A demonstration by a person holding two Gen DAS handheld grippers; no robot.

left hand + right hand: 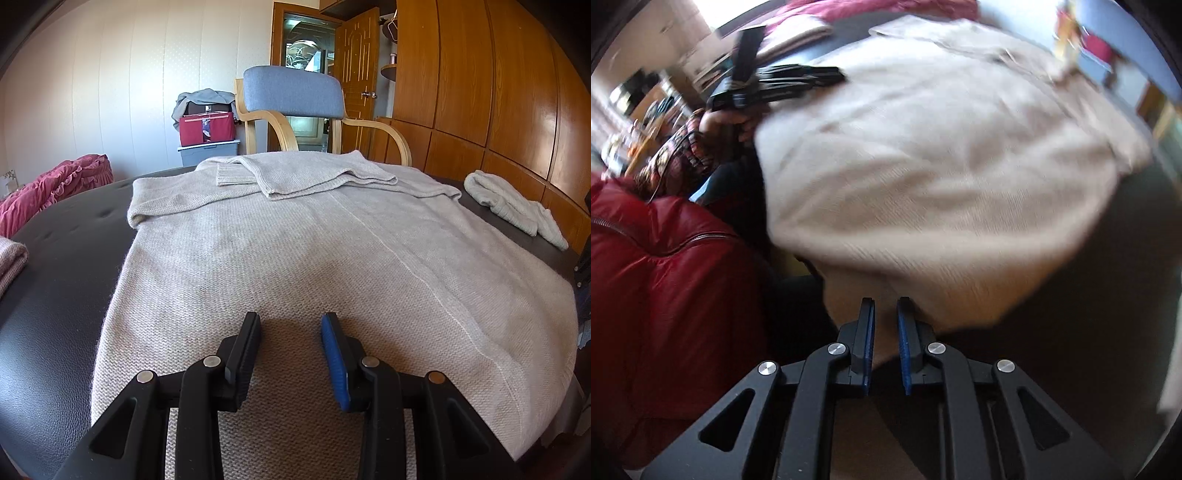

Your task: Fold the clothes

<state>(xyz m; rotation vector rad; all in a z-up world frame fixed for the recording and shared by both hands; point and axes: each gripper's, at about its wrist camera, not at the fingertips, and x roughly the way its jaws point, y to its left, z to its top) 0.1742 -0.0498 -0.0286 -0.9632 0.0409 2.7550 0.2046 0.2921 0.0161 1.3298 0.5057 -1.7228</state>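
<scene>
A beige knit sweater [314, 251] lies spread flat on a black padded surface [62, 280], its sleeves folded across the far end. My left gripper [290, 317] hovers open over the near hem, with nothing between its pads. In the blurred right wrist view, my right gripper [885, 306] points steeply down at the sweater's [942, 166] near corner. Its jaws are narrow and the beige edge fills the gap between the blue pads. A hand holds the left gripper [838, 75] over the far side of the sweater.
A grey-backed wooden chair [291, 88] stands behind the surface. A folded grey cloth [513, 203] lies at the right, a pink folded garment [11, 258] at the left, and a pink quilt [55, 184] beyond. A red jacket [665, 277] fills the left of the right wrist view.
</scene>
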